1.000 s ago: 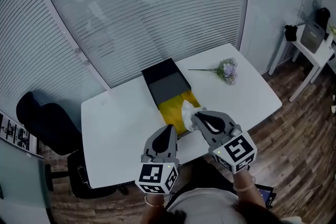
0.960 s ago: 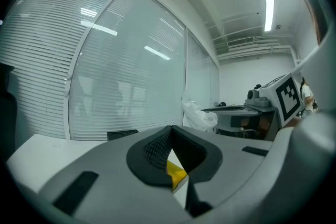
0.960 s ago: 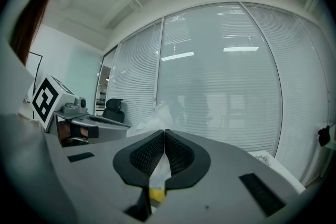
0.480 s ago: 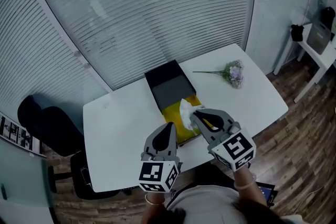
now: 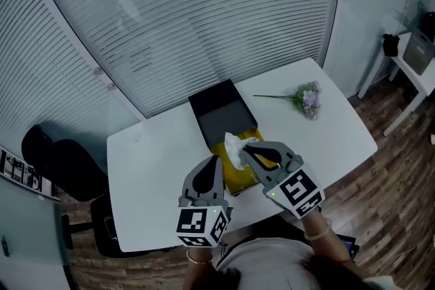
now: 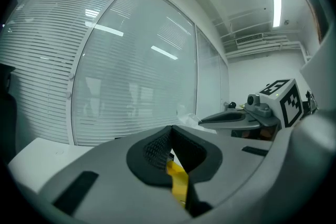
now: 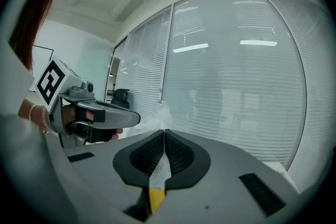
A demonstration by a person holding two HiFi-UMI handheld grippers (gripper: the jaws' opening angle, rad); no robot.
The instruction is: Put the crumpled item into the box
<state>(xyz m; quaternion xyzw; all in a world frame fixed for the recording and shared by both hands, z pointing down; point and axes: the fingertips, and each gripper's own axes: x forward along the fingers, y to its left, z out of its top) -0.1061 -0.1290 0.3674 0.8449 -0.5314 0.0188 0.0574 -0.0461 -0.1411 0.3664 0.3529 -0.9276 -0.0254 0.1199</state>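
A white crumpled paper (image 5: 233, 146) hangs from the tips of my right gripper (image 5: 243, 149), which is shut on it just above the box's yellow inside (image 5: 239, 172). The box (image 5: 221, 111) lies open on the white table (image 5: 149, 159), its dark half toward the window. In the right gripper view the paper (image 7: 158, 113) sticks out past the shut jaws of the right gripper (image 7: 164, 132). My left gripper (image 5: 216, 160) hovers beside it at the box's left near edge, shut with nothing in it; its jaws meet in the left gripper view (image 6: 170, 128).
A small bunch of purple flowers (image 5: 306, 98) lies on the table's right part. A black office chair (image 5: 58, 159) stands at the table's left end. Window blinds run behind the table, and a white side table (image 5: 414, 58) is at far right.
My right gripper has carried the paper a little left and forward over the yellow part of the box. The left gripper has stayed about where it was.
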